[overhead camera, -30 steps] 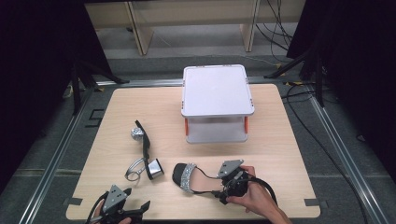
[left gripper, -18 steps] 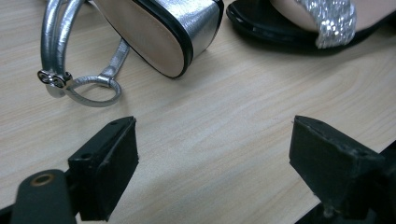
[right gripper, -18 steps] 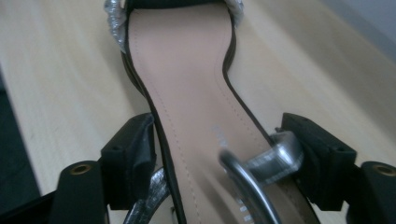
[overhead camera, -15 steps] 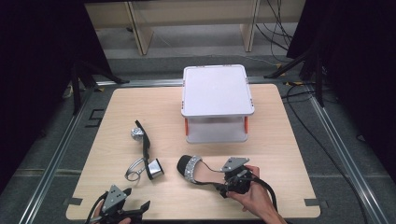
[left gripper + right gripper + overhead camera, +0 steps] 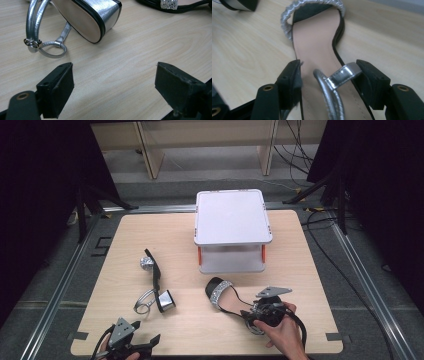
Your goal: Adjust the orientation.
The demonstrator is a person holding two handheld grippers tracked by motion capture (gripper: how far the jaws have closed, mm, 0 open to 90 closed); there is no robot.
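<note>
The sandal (image 5: 225,296) lies upright on the counter (image 5: 150,227), just in front of the white box (image 5: 232,217), with its jewelled toe band pointing toward the box. Its heel end is gripped by the right gripper (image 5: 328,75), whose jaws are closed against the sides of the sole and the silver ankle strap (image 5: 342,75).

The grasp looks risky. One jaw presses partly on the loose strap rather than on the sole, so the strap may fold or slide and the sandal could twist or drop if it is lifted. The long toe end hangs far from the jaws, so a quick lift would probably tip it down. If it is pushed forward, the toe may strike the box leg.

The left gripper (image 5: 113,85) is held released, jaws wide apart, low over bare counter near the front edge. The second sandal (image 5: 87,17) lies on its side just beyond it, sole showing, with its buckle loop (image 5: 32,43) close to one jaw. A careless move could snag that loop and drag the shoe.

No brand, label or writing can be read on either sandal, the box or the counter.
</note>
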